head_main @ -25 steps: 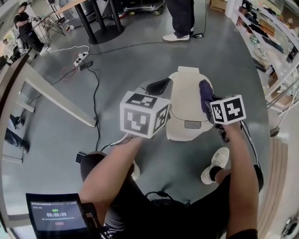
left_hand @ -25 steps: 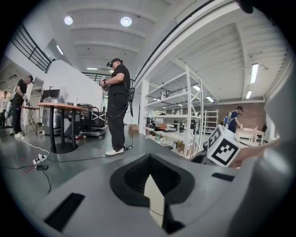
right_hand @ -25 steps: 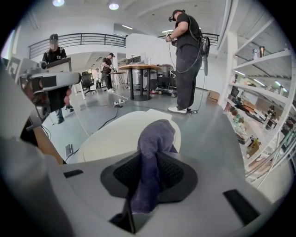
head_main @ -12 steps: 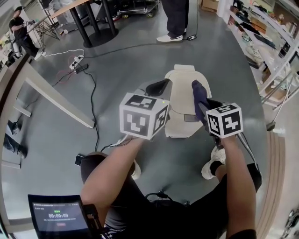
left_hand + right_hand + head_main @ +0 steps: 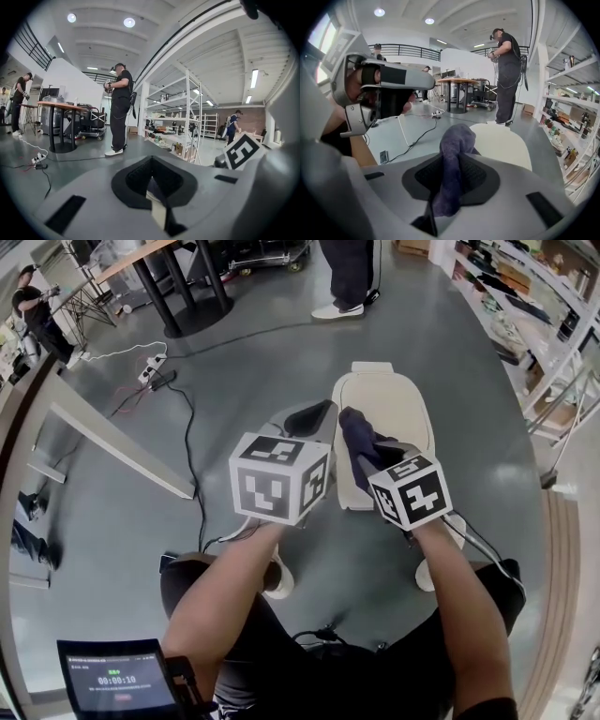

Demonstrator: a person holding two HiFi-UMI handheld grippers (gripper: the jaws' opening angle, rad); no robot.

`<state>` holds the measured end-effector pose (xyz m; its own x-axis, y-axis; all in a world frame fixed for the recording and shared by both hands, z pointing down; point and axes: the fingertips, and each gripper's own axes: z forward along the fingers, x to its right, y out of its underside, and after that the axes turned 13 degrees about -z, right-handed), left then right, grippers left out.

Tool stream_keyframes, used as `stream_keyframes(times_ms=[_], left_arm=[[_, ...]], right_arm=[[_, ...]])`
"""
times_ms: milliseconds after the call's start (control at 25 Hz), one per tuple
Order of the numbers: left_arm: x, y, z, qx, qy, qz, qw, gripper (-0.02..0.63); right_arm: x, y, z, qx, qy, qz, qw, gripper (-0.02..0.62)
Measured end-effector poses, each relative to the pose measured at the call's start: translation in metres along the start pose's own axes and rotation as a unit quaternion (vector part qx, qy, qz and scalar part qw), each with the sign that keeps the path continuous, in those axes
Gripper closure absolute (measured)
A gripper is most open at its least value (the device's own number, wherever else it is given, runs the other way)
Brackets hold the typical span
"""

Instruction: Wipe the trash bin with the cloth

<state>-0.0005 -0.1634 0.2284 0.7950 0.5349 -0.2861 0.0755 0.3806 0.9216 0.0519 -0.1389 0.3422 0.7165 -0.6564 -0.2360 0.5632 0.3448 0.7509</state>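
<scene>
Item: trash bin (image 5: 394, 409); cream, flat-lidded, standing on the grey floor (image 5: 244, 371) directly ahead of the person; long axis runs away from the person, up the head view; small tab end at the far side, broader end nearest the grippers; in the right gripper view its lid (image 5: 506, 145) lies just beyond the fingers.

Item: cloth (image 5: 359, 439); dark blue-purple, bunched into a long roll; long axis in line with the right fingers, free end pointing forward and slightly left, over the near left part of the lid; contact with the lid cannot be told.

Item: right gripper (image 5: 451, 180); fingers (image 5: 476, 176) closed tight on the cloth (image 5: 457, 140), which runs along the seam between them and rises past the tips; marker cube (image 5: 410, 491) at the near edge of the bin.

Item: left gripper (image 5: 151, 176); fingers (image 5: 133, 176) brought together, nothing gripped; aimed level across the room; in the head view its dark tip sits just beside the bin's left edge; marker cube (image 5: 278, 476) left of the cloth.

Surroundings: black cable (image 5: 192, 427) on the floor to the left; a standing person's legs (image 5: 352, 277) beyond the bin; shelving (image 5: 525, 306) at right; a small timer screen (image 5: 117, 681) at lower left.
</scene>
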Motion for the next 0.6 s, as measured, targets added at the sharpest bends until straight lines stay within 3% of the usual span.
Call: stream_keyframes(times_ms=[320, 600], left_arm=[[0.02, 0.005, -0.002, 0.0, 0.022, 0.0, 0.9998, 0.606], [0.011, 0.004, -0.011, -0.003, 0.012, 0.0, 0.9999, 0.606]], right_arm=[[0.003, 0.012, 0.012, -0.026, 0.013, 0.026, 0.999, 0.508], [0.018, 0.021, -0.002, -0.03, 0.029, 0.041, 0.998, 0.508]])
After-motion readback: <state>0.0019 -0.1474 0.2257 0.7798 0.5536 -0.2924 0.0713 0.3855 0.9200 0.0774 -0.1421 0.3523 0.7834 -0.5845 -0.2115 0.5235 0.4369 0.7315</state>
